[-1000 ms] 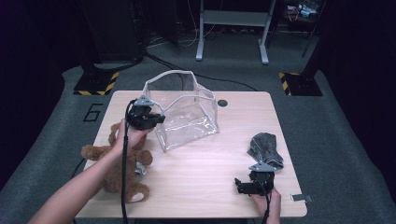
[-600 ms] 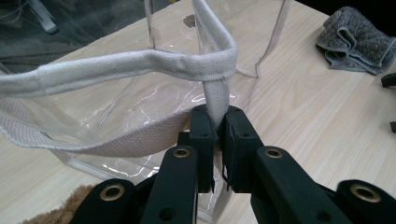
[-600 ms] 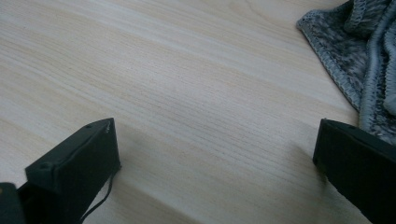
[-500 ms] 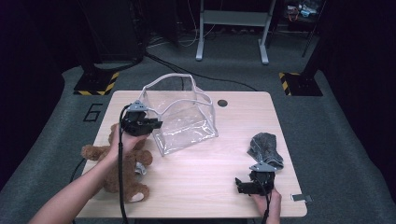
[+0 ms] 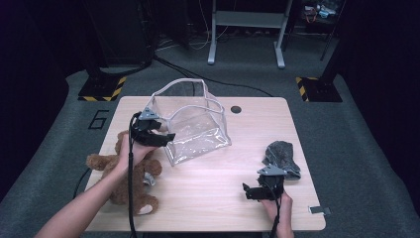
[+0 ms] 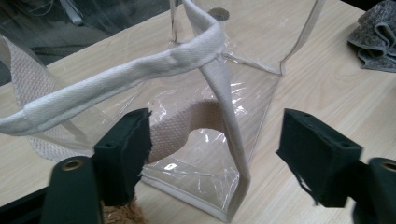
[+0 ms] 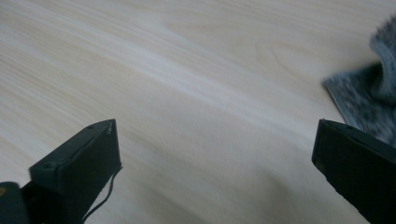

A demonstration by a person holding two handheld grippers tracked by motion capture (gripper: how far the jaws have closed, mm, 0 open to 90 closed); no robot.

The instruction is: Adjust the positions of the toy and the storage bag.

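Observation:
A clear plastic bag [image 5: 195, 124] with white fabric trim stands open on the wooden table [image 5: 223, 198]. My left gripper [image 5: 166, 138] is at its near left corner. In the left gripper view the jaws have just been opening, and my left gripper [image 6: 219, 128] stands open around the bag's trimmed corner edge [image 6: 229, 121], with the pads clear of it. A brown teddy bear [image 5: 124, 173] lies under my left forearm. My right gripper [image 5: 250, 192] is open just above bare wood, beside a grey cloth [image 5: 281, 153]. The right gripper view shows my right gripper [image 7: 217, 130] open, with the grey cloth [image 7: 369, 98] at right.
A dark round grommet [image 5: 236, 109] sits in the tabletop behind the bag. A small tag [image 5: 318, 210] lies at the front right corner. Metal stand legs [image 5: 245, 34] and striped floor markers [image 5: 101, 89] stand beyond the table.
My left gripper's jaws have opened and let go of the bag's rim; the bag has settled slightly. The hand dropped a little toward me. My right gripper has barely shifted.

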